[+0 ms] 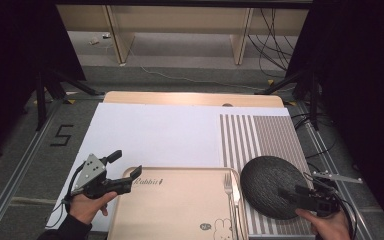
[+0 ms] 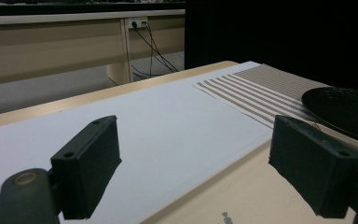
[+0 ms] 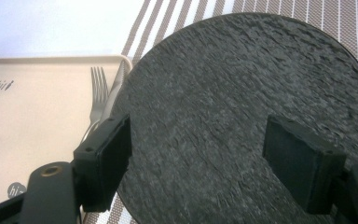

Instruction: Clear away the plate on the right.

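Wide open white sheet ahead of the left gripper, nothing standing on it. The beige tray sits just beside, its fork crowding the right edge against the dark round plate under the right gripper.

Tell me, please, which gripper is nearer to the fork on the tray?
The right gripper. It hovers open over the dark plate just beside the fork, while the left gripper sits at the tray's far corner.
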